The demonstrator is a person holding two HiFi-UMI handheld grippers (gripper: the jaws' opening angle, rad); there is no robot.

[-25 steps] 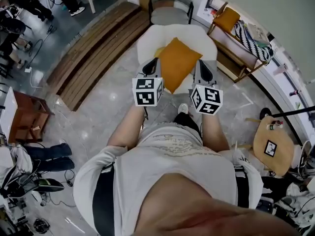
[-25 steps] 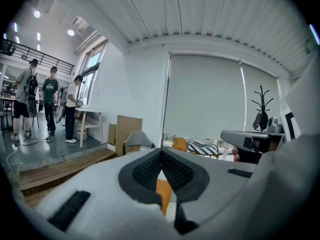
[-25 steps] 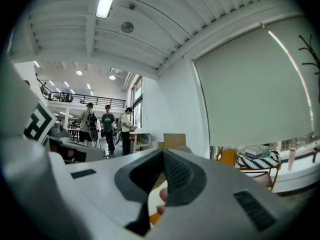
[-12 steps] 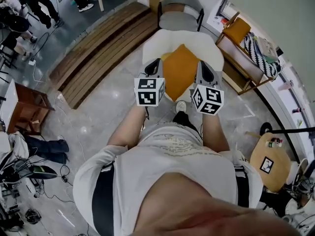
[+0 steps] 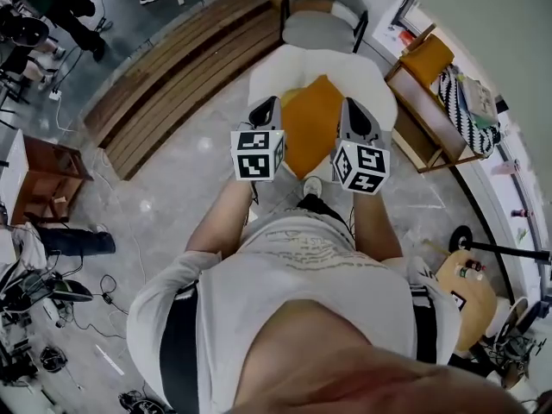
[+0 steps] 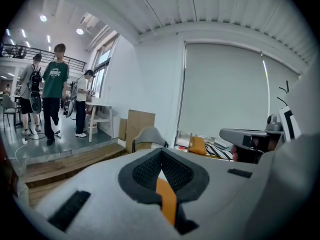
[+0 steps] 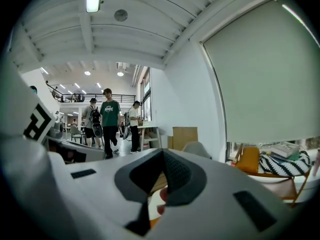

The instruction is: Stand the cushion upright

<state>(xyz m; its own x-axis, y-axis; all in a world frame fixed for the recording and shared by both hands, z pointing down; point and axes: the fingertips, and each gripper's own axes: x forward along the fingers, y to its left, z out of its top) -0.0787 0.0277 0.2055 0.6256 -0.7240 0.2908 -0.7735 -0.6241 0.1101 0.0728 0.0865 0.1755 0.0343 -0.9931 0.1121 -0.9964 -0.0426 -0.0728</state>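
The left gripper [image 5: 266,110], jaws closed on nothing, hovers left of the orange square fabric cushion [image 5: 312,128] lying flat on the white padded seat [image 5: 376,80]. The right gripper [image 5: 355,112], equally closed and empty, flanks its right. Closed jaws may shove the soft cushion off rather than raise it.

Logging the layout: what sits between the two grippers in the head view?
The orange cushion, on the white armchair, shows between the left gripper and right gripper in the head view.
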